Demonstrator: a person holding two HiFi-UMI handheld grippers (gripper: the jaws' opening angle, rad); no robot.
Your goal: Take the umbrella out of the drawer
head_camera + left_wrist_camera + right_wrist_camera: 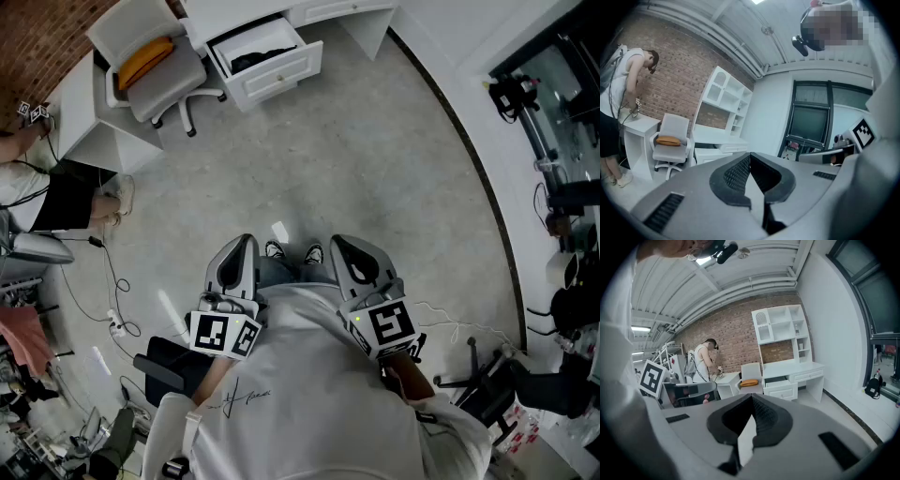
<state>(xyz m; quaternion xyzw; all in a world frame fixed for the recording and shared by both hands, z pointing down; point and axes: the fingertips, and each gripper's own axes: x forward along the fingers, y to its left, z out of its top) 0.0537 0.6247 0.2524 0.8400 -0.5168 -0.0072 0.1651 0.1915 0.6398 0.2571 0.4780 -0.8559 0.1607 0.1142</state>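
Nearest, left gripper (pixel 246 246): I hold it low in front of me, jaws closed tip to tip, nothing between them.
Right gripper (pixel 339 246): just beside it, likewise closed and empty.
Floor (pixel 375 159): grey, stretching ahead of both grippers.
Drawer (pixel 281 77): pulled open, well apart from my grippers.
Umbrella (pixel 261 59): dark, lying inside that drawer.
Chair (pixel 159 70): left of the drawer, orange cushion (pixel 145 58) on its seat.

The left tool (pixel 234 267) and the right tool (pixel 361 264) sit side by side, low at 6 o'clock. Far off at 12 o'clock the drawer (pixel 281 73) is pulled out of the worktop (pixel 234 14), and the umbrella (pixel 258 60) lies in it. At 11 o'clock a chair (pixel 164 86) stands just beside the drawer, with a cushion (pixel 145 58) on its seat. At 10 o'clock another person (pixel 56 202) stands by a small worktop (pixel 80 112).
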